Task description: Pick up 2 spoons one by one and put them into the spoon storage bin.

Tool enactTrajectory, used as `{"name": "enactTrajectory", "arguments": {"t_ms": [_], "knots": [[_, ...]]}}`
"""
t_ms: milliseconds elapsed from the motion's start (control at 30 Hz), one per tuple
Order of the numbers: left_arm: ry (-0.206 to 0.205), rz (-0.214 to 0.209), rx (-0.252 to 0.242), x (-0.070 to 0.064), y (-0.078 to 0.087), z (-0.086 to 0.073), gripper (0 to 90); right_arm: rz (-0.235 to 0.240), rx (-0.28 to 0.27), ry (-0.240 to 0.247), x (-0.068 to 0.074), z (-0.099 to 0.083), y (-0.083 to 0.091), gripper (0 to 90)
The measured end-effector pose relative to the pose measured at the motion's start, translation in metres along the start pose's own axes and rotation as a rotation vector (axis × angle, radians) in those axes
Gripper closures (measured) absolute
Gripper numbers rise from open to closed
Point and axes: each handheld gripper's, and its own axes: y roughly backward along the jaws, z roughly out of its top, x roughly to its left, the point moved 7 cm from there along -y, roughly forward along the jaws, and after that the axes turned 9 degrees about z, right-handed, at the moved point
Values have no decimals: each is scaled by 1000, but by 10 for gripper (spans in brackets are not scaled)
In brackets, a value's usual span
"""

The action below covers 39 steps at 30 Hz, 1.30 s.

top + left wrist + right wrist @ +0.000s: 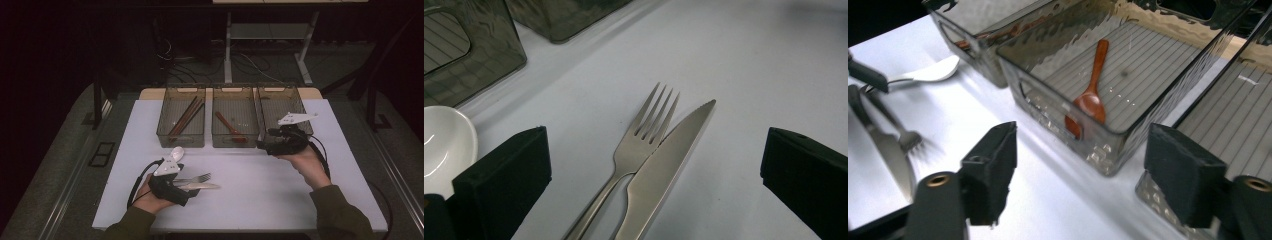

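Left gripper (187, 184), held in the person's left hand (150, 197) at about 7 o'clock on the white table (260, 190), had its jaws spread wide with nothing between the pads. In the left gripper view the fork (644, 135) and knife (669, 160) lay side by side on the table between the two black pads (506, 175), touching each other along the knife's blade, their tips pointing toward 1 o'clock. In the high view the fork (196, 178) lay just beyond the knife (202, 186), both pointing toward 3 o'clock from the left gripper. A white spoon (444, 145) rested at 9 o'clock of the left pad.

Three smoked-plastic bins stood in a row at 12 o'clock on the table. The left bin (165, 131) held brown chopsticks (186, 116); the middle bin (217, 135) held a brown wooden spoon (229, 127), its bowl toward the near wall. The right bin (300, 100) stood at 1 o'clock.

Right gripper (267, 145), held in the person's right hand (305, 162) at about 3 o'clock, stood at the near wall of the right bin, its jaws likewise parted and gripping nothing. In the right gripper view the wooden spoon (1091, 95) lay in the middle bin (1068, 127), between the two pads (993, 170).
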Motion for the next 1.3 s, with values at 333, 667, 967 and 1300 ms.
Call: {"name": "enactTrajectory", "arguments": {"t_ms": [333, 667, 967, 1300], "knots": [[4, 4, 6, 2, 0, -1, 0, 4, -47, 24, 9, -29, 15, 192], [6, 17, -1, 5, 2, 1, 0, -31, -56, 36, 5, -75, 30, 176], [0, 31, -5, 8, 4, 3, 0, -35, -64, 16, 4, -106, 44, 175], [40, 130, -22, 34, 15, 9, 192, -25, -32, 33, 9, -118, 41, 176]]}}
